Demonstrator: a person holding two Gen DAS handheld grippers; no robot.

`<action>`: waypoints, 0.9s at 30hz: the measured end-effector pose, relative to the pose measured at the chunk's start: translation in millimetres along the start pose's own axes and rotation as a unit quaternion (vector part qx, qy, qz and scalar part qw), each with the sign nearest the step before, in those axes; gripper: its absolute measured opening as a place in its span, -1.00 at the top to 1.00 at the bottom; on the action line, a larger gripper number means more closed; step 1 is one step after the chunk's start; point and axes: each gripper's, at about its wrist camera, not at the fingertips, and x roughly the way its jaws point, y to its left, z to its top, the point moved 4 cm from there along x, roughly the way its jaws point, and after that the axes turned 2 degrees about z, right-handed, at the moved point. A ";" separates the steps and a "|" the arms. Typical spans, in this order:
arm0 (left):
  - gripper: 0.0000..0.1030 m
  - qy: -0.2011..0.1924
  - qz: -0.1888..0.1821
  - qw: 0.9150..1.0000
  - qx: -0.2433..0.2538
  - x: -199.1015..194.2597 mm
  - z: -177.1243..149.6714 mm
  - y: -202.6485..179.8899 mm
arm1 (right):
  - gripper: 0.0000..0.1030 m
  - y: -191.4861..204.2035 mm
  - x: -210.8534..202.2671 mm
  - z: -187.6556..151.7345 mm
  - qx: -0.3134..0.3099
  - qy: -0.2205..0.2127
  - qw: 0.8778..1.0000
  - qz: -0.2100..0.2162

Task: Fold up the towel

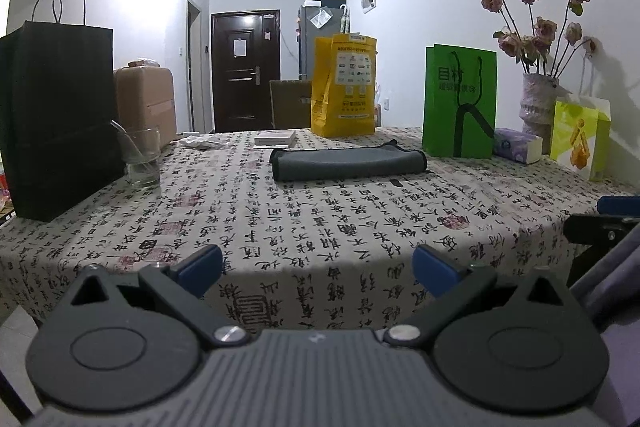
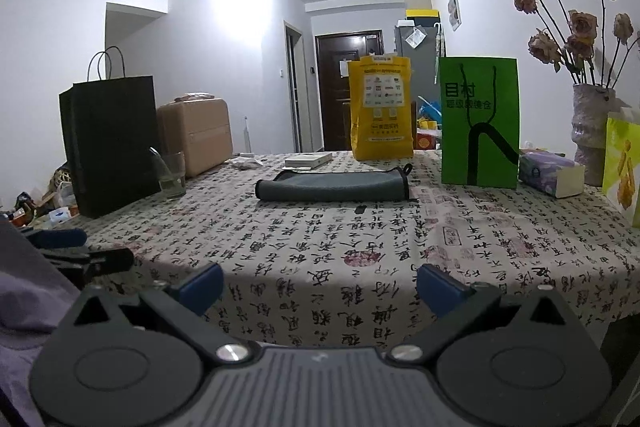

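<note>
A grey towel (image 1: 347, 164) with dark edging lies folded flat near the middle of the table, far beyond both grippers; it also shows in the right wrist view (image 2: 334, 185). My left gripper (image 1: 318, 267) is open and empty, held at the table's near edge. My right gripper (image 2: 320, 287) is open and empty, also at the near edge. The right gripper's blue tip (image 1: 616, 205) shows at the right of the left wrist view. The left gripper's tip (image 2: 60, 239) shows at the left of the right wrist view.
The table wears a calligraphy-print cloth (image 1: 320, 219). On it stand a black paper bag (image 1: 60, 115), a glass (image 1: 142, 157), a yellow bag (image 1: 345, 87), a green bag (image 1: 460, 103), a tissue box (image 1: 518, 145), a vase of flowers (image 1: 536, 103) and a white box (image 1: 275, 138).
</note>
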 end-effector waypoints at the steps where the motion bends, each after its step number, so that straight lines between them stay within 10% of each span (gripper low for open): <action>1: -1.00 0.000 -0.001 1.000 0.000 -0.1 -0.1 0.0 | -1.00 0.2 0.4 0.1 0.000 0.000 1.000 0.001; 27: -1.00 0.001 -0.003 1.000 -0.002 0.8 -0.5 -2.8 | -1.00 0.0 3.4 -1.4 0.003 0.004 1.000 0.008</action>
